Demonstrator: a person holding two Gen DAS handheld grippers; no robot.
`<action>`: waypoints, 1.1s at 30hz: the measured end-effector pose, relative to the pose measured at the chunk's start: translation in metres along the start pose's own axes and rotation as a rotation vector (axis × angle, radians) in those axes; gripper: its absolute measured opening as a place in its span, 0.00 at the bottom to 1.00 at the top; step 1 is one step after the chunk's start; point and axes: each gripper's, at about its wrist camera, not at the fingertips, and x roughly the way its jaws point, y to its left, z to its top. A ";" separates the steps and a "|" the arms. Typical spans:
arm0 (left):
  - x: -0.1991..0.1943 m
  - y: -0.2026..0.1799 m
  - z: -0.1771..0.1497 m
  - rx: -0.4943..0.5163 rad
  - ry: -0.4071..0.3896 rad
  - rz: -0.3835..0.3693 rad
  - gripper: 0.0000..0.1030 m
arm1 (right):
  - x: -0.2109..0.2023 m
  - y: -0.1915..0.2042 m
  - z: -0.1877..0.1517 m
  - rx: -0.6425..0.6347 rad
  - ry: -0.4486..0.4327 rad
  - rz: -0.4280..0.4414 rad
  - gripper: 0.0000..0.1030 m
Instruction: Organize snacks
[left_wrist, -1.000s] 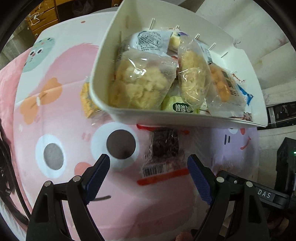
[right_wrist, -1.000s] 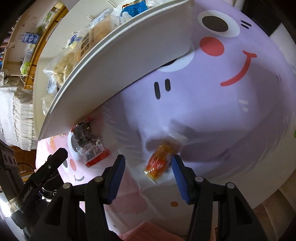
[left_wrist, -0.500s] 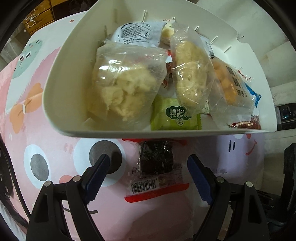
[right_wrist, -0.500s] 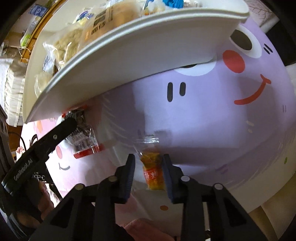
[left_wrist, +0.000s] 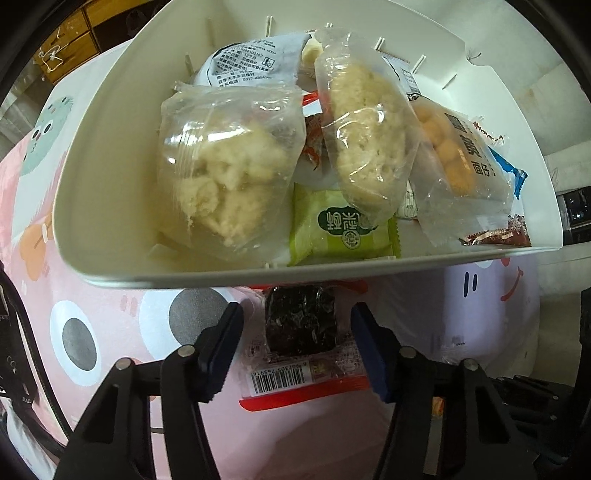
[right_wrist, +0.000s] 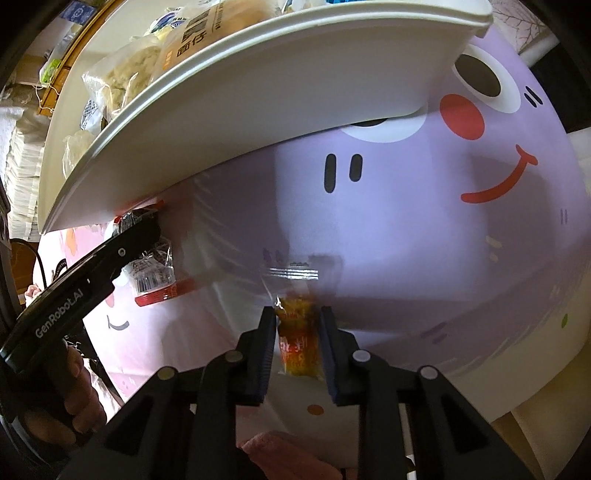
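Both grippers closing on snacks by the white bin (left_wrist: 258, 275).
L gripper (left_wrist: 297, 349) not yet touching dark pkt (left_wrist: 301, 321); R gripper (right_wrist: 297, 345) pinches orange pkt (right_wrist: 297, 332) — you risk slippage, bin snag.

Right tool (right_wrist: 297, 334), closing, seemingly gripping orange packet (right_wrist: 297, 341)

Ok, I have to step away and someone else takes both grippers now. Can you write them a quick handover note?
Right gripper: jaws closing on the orange packet, which sits between them; pads look in contact.
Left gripper: jaws closing around the dark snack pack, not yet touching it.
Both packs lie on the cartoon cloth, just in front of the white bin.
Done: the bin already holds several snacks, including a green packet.
Left: finish both grasps, lift, and drop both packs into the bin.
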 end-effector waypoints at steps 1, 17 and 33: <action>-0.001 -0.003 0.000 0.002 -0.002 -0.002 0.52 | 0.000 0.000 -0.002 -0.003 0.001 -0.001 0.22; -0.020 0.009 -0.016 -0.012 0.006 -0.016 0.40 | 0.005 0.006 -0.018 0.004 0.002 0.020 0.22; -0.075 0.040 -0.077 -0.027 -0.025 0.035 0.40 | -0.014 0.022 -0.053 -0.069 -0.068 0.090 0.22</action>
